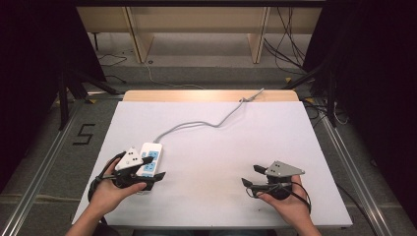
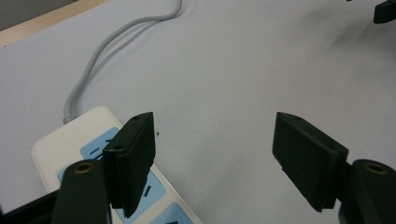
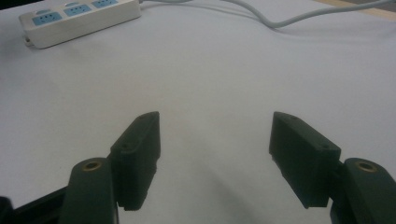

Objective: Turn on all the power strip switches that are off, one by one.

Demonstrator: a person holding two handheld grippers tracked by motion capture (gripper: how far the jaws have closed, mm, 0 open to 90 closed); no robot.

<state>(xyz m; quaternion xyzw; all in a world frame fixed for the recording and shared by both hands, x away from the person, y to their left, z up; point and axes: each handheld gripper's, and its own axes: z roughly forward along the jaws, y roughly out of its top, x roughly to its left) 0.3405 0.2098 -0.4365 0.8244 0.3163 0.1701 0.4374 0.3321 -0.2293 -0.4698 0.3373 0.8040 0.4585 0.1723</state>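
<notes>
Two forearms enter from the near table edge, each hand carrying a gripper. At left, the left gripper [image 1: 150,167] hangs over the near end of the power strip [image 1: 151,156], jaws spread wide and holding nothing; in the left gripper view one jaw sits above the blue sockets of the strip [image 2: 88,144] while the other stands over bare table to the side, so the strip is not yet between them. That stance suggests a reach to pin or shift the strip, with the wrist needing to swing across before any squeeze would catch it.

At right, the right gripper [image 1: 250,175] rests low above the white table [image 1: 216,142], well apart from the strip, jaws likewise released and empty (its own view shows only clear surface between them, the strip [image 3: 79,18] far off at top left). It appears parked, out of the way.

Strip lies at the table's left, its long side running away from the person; its grey cord [image 1: 206,123] curls from the far end toward the back edge and drops off there. Middle and right of the table stand open, giving generous room to slide the strip inward; the left edge is nearer, and the cord's slack looks the one limit on travel.
</notes>
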